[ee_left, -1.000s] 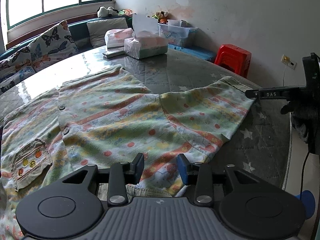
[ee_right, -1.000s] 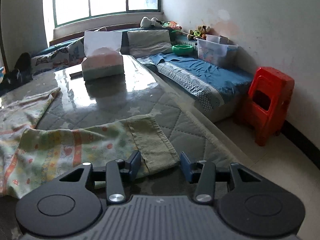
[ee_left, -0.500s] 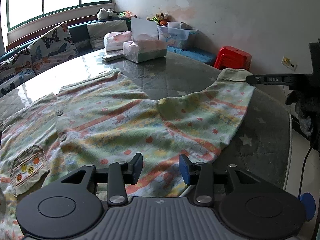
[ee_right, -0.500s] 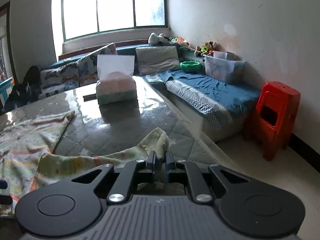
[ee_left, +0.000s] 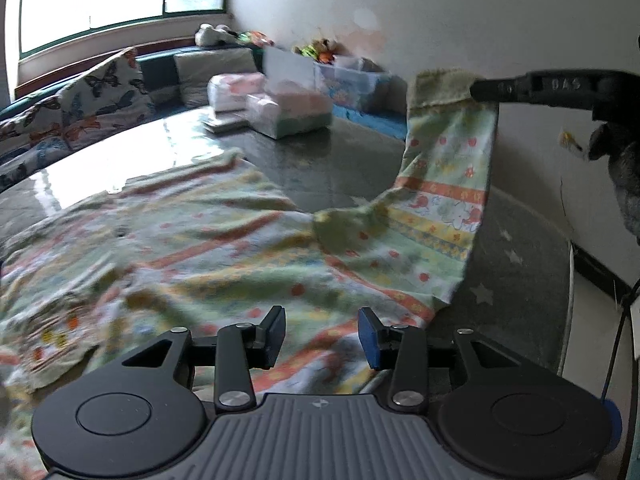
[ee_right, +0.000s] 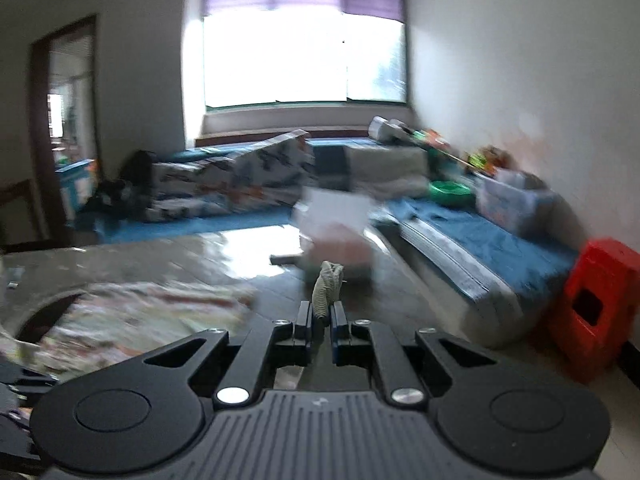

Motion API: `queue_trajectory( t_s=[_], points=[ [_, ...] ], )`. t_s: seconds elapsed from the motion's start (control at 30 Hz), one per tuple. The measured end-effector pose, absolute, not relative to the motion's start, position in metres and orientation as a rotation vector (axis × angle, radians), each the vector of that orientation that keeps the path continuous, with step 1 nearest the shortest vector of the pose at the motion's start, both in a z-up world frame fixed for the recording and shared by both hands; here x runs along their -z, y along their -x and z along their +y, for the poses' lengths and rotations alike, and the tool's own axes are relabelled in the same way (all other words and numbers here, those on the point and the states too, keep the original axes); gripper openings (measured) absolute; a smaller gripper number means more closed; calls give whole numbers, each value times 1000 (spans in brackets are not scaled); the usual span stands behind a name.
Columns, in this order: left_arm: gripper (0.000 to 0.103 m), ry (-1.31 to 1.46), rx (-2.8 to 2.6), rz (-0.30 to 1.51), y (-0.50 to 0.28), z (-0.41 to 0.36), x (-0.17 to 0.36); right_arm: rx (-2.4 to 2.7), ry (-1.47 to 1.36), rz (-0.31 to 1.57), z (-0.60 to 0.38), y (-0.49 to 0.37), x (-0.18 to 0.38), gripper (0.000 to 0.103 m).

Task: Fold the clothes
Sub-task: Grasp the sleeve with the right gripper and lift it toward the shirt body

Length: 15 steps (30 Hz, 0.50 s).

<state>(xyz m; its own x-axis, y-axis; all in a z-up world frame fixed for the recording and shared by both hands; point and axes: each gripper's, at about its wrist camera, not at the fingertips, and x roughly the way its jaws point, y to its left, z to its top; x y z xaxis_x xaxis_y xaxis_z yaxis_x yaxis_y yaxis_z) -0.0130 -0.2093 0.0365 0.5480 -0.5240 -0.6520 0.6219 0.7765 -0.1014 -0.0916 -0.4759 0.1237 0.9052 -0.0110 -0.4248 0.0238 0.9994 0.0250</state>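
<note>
A child's pastel top [ee_left: 240,248] with orange stripes lies spread on the glass table [ee_left: 320,160]. Its right sleeve [ee_left: 448,168] is pulled up off the table and hangs from its ribbed green cuff [ee_left: 440,84]. My right gripper [ee_left: 476,90] is shut on that cuff. In the right wrist view the cuff [ee_right: 329,280] sticks up from between the closed jaws of the right gripper [ee_right: 320,316]. My left gripper [ee_left: 323,334] hovers low over the top's near hem, its jaws apart and pressing on nothing.
Tissue packs [ee_left: 288,114] stand at the table's far side. A blue-covered sofa [ee_right: 480,240] with cushions and a plastic bin runs along the wall. A red stool [ee_right: 596,304] stands on the floor to the right. The table's rounded edge [ee_left: 560,280] is near on the right.
My right gripper shut on the sleeve cuff and rose, lifting the sleeve from flat on the table to hanging upright. The left gripper has stayed over the hem.
</note>
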Motion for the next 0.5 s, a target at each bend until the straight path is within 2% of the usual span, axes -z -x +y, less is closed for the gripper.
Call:
queue_trajectory(
  t_s=[0.27,0.5],
  points=[
    [48,-49,530,675,18,-132,-49,-215,93,415,-378,64,-146,8],
    [49,22,419,691,27,-83,-41,-379,197,491,-300,49,-123,7]
  ],
)
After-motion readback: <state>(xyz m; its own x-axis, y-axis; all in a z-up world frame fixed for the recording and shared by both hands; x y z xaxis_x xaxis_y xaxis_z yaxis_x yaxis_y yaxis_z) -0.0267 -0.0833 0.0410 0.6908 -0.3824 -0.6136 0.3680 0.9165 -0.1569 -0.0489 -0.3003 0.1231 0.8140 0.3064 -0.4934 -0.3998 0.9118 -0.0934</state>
